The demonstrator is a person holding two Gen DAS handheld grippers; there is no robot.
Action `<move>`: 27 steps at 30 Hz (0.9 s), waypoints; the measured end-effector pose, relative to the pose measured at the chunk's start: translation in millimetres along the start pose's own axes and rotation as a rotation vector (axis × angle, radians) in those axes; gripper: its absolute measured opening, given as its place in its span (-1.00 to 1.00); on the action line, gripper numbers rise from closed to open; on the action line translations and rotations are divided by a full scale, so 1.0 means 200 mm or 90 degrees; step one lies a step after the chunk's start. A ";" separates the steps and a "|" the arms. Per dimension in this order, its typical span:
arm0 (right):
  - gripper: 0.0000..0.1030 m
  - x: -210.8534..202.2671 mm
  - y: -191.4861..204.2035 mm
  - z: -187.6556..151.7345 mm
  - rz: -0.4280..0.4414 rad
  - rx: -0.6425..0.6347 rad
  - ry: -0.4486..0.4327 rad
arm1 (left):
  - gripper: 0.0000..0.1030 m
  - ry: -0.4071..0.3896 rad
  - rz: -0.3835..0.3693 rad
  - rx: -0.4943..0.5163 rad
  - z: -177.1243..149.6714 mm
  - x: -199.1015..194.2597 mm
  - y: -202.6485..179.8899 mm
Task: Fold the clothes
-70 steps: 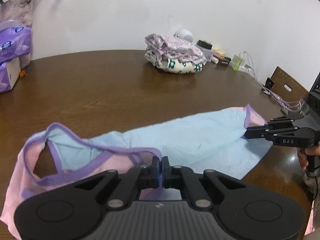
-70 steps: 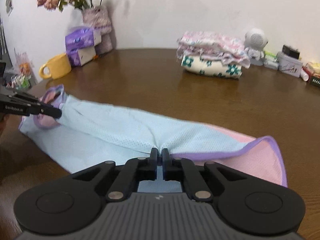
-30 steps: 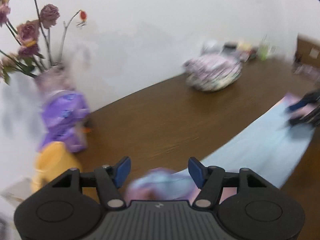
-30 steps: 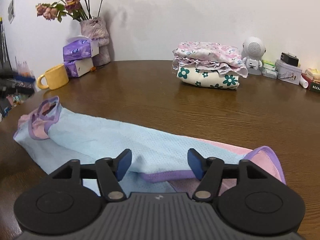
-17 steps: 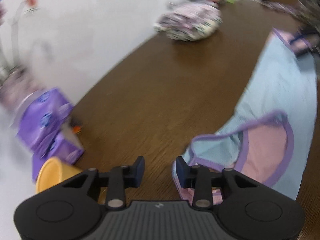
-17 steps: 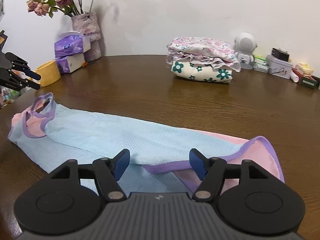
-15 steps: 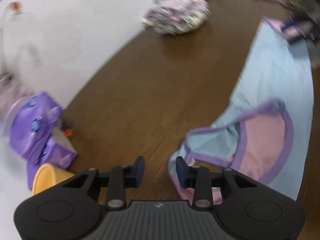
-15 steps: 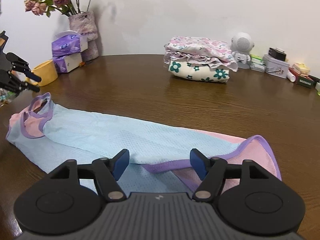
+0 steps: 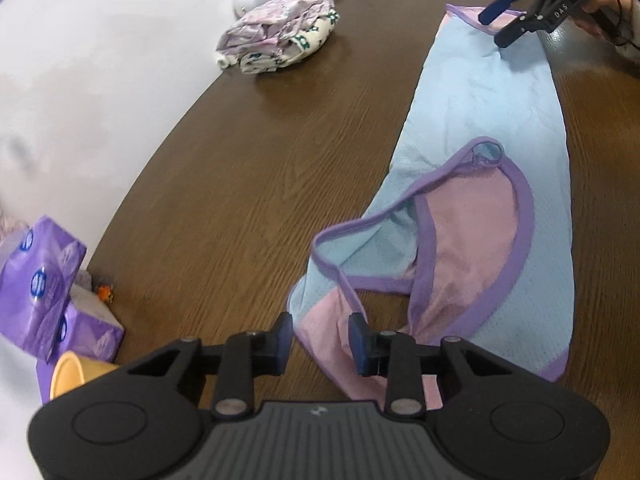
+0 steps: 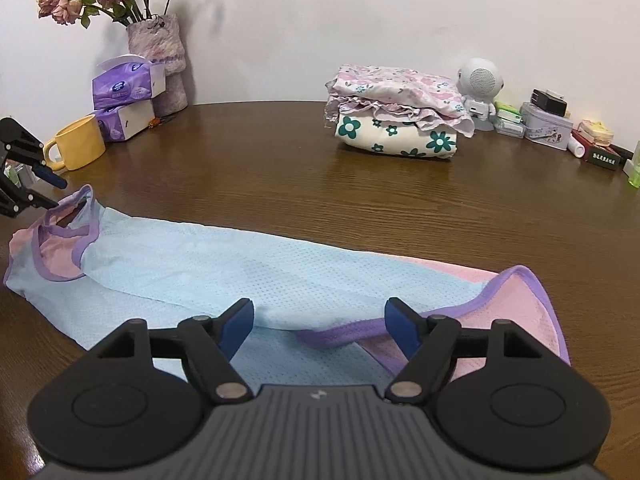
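A light-blue and pink mesh vest with purple trim (image 9: pixel 480 120) lies stretched in a long band on the brown table (image 9: pixel 240 184). My left gripper (image 9: pixel 320 338) points down at its shoulder end, and the narrowed jaws straddle a fold of pink strap without visibly pinching it. From the right wrist view the vest (image 10: pixel 240 264) runs left to right, with the left gripper (image 10: pixel 56 193) at its far left end. My right gripper (image 10: pixel 319 320) hovers over the purple hem. Its jaws are opening, and the cloth lies loose below them. In the left wrist view the right gripper (image 9: pixel 498 26) is at the far end.
A stack of folded flowered clothes (image 10: pixel 396 120) sits at the back of the table. A yellow mug (image 10: pixel 78 142), purple tissue packs (image 10: pixel 124 88) and a vase of dried roses (image 10: pixel 160 60) stand back left. A white speaker figure (image 10: pixel 480 84) and small boxes (image 10: pixel 548 126) line the back right.
Both grippers let go of the vest. The left one swung, rolled and sank to the shoulder end, its jaws narrowing around the pink strap. The right jaws widened over the hem.
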State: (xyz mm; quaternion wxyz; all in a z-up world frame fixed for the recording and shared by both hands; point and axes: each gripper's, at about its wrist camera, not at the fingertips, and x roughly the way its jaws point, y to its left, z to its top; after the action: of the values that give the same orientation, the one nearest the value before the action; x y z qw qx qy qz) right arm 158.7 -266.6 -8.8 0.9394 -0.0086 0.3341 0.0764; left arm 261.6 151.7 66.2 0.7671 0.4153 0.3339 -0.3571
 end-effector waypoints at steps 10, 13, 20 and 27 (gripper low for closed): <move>0.47 0.00 0.00 0.00 0.001 0.000 0.000 | -0.42 0.022 -0.022 0.066 0.12 0.13 0.05; 0.48 0.00 0.01 0.00 0.001 0.000 0.000 | -0.42 0.021 -0.048 0.056 0.13 0.16 0.09; 0.49 0.00 0.01 0.00 0.001 0.000 0.000 | -0.95 0.019 -0.088 0.030 0.12 0.16 0.10; 0.50 0.00 0.01 0.00 0.002 -0.001 0.000 | -0.98 -0.047 -0.018 -0.004 0.06 0.02 0.07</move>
State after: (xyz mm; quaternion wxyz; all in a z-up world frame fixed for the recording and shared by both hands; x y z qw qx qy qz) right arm 158.0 -264.2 -8.6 0.9394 -0.0085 0.3339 0.0777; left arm 278.3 145.1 73.3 0.7750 0.3949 0.3121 -0.3822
